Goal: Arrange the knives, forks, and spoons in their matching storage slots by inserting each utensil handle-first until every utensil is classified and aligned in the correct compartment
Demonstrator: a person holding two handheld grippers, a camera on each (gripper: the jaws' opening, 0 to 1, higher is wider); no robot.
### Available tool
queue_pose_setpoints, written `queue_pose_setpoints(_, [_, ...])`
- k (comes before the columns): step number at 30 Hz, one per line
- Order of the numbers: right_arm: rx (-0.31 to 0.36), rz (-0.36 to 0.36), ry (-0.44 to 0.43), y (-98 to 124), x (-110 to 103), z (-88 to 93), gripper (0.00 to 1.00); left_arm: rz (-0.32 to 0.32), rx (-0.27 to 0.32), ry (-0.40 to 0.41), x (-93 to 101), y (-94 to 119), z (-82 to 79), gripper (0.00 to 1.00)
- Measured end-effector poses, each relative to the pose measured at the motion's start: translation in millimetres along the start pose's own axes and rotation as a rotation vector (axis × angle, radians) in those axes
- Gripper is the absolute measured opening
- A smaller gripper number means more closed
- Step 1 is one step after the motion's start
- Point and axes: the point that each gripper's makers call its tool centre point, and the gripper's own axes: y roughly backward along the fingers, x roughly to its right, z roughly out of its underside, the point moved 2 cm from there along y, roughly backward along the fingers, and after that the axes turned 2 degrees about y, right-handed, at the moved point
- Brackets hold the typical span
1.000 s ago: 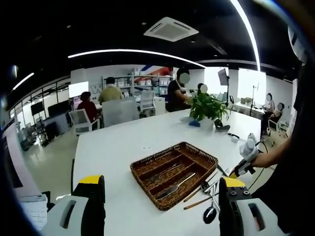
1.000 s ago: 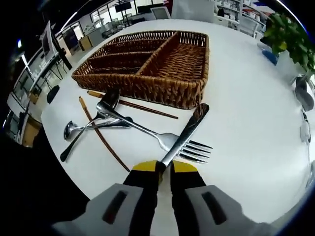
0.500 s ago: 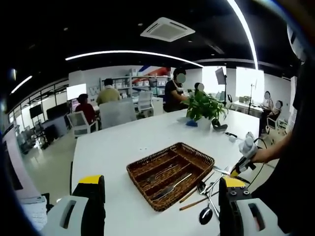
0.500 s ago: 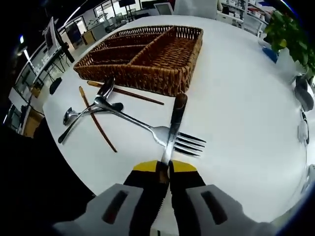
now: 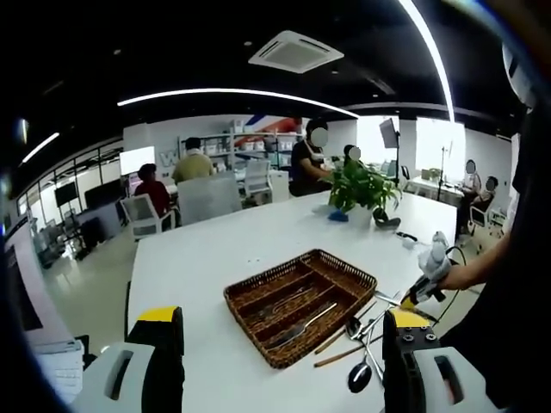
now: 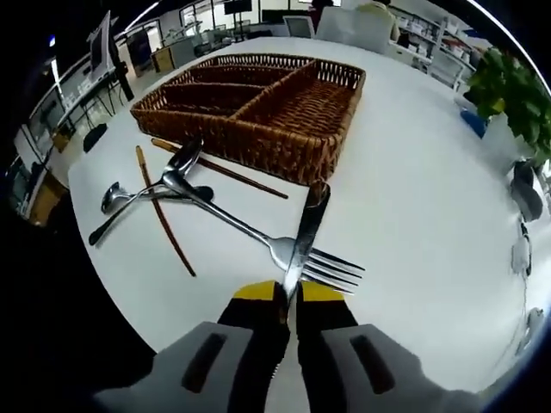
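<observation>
White table point(image 6: 413, 206) under everything. Wicker tray point(image 6: 258, 107) on it, forks inside. My right claw point(image 6: 288, 297) clamps knife point(image 6: 306, 237) by blade, over fork point(image 6: 258, 241); spoons point(image 6: 159, 185), chopsticks point(image 6: 164, 211) beside tray. My left claw point(image 5: 280, 331) wide apart, holding nothing.

Illumination bright and even, from curved ceiling light strips point(image 5: 241, 91) and far windows point(image 5: 439, 146), which are overexposed. Strong fisheye bending at edges; white table point(image 6: 430, 215) shows soft shadows, mild glare.
</observation>
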Motion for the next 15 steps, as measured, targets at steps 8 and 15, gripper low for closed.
queue_pose_setpoints(8, [0.065, 0.007, 0.012, 6, 9, -12.6, 0.0, 0.005, 0.0, 0.002, -5.1, -6, 1.1, 1.0])
queue_pose_setpoints(15, [0.025, -0.043, 0.065, 10, -6, -18.5, 0.0, 0.011, 0.006, -0.001, -5.7, -10, -1.0, 1.0])
